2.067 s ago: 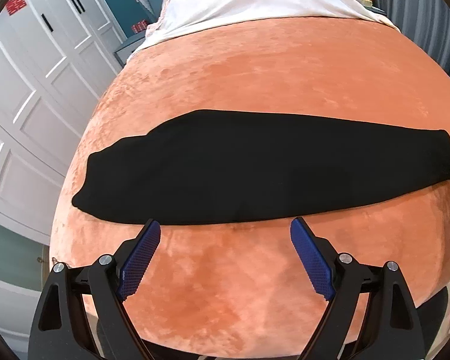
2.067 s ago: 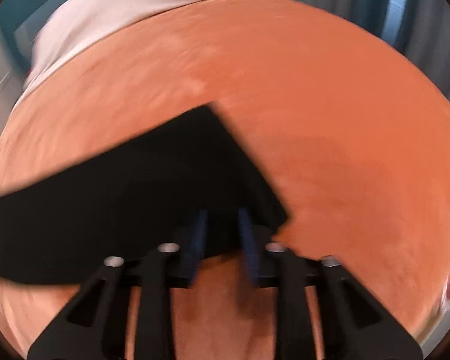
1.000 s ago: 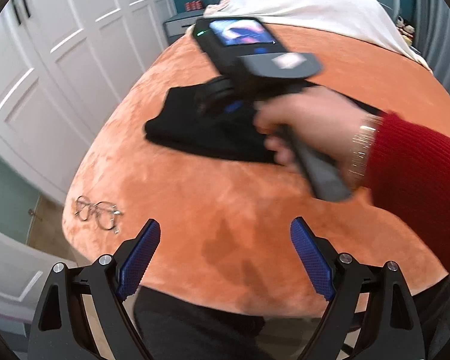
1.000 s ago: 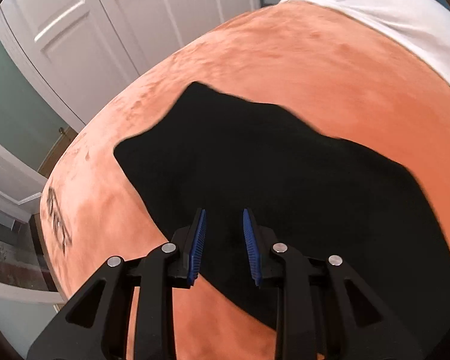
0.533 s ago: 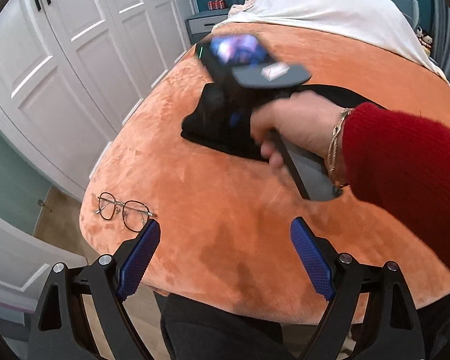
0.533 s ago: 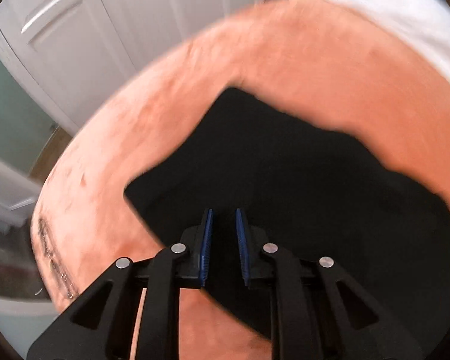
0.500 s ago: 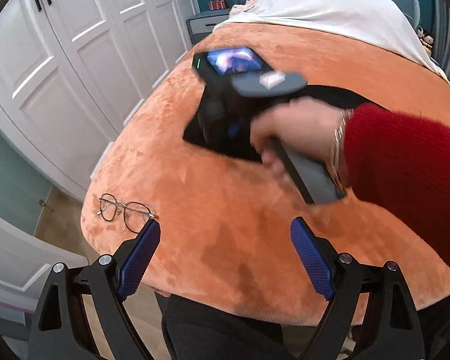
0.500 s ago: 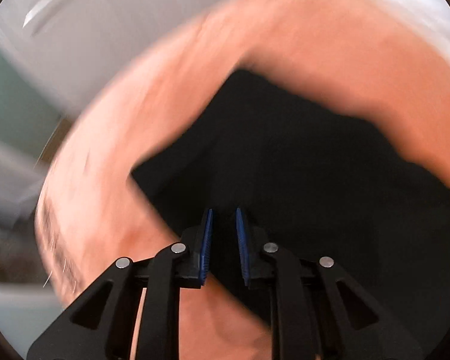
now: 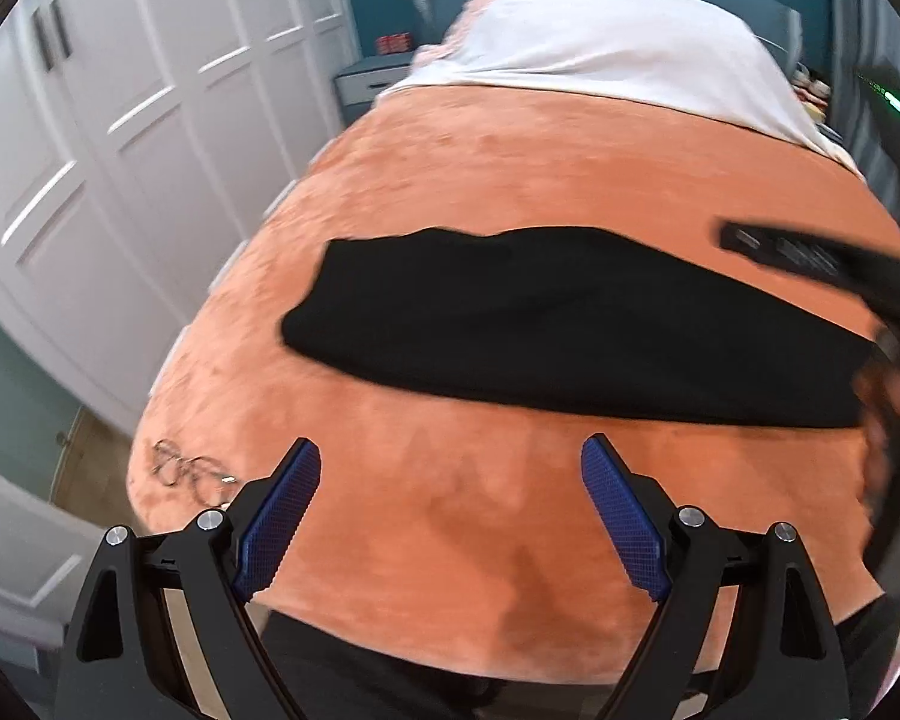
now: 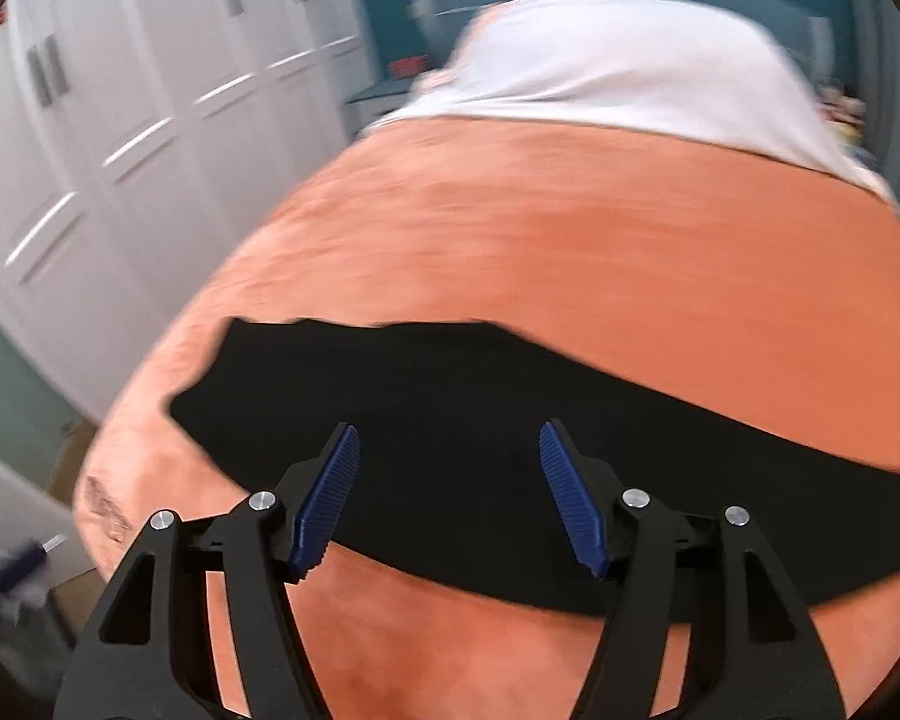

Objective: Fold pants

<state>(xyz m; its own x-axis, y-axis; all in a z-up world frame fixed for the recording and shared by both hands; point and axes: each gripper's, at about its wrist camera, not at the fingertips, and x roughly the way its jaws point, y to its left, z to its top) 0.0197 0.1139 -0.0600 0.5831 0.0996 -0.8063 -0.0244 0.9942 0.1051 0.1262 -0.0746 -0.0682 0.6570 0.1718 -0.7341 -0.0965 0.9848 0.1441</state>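
The black pants [image 9: 558, 324] lie folded into a shorter band across the orange bed cover [image 9: 510, 510]. In the right wrist view the pants [image 10: 480, 396] fill the middle. My left gripper [image 9: 450, 516] is open and empty, above the bare cover in front of the pants. My right gripper [image 10: 450, 498] is open and empty, just above the near edge of the pants; its body shows blurred at the right edge of the left wrist view [image 9: 840, 264].
Eyeglasses [image 9: 186, 471] lie on the cover's front left corner. White wardrobe doors [image 9: 120, 120] stand along the left. A white sheet [image 9: 600, 48] covers the far end of the bed. The bed's front edge is just below my left gripper.
My right gripper carried one end of the pants over to the left, let go and opened. It has drawn back to the right. The pants now lie folded shorter.
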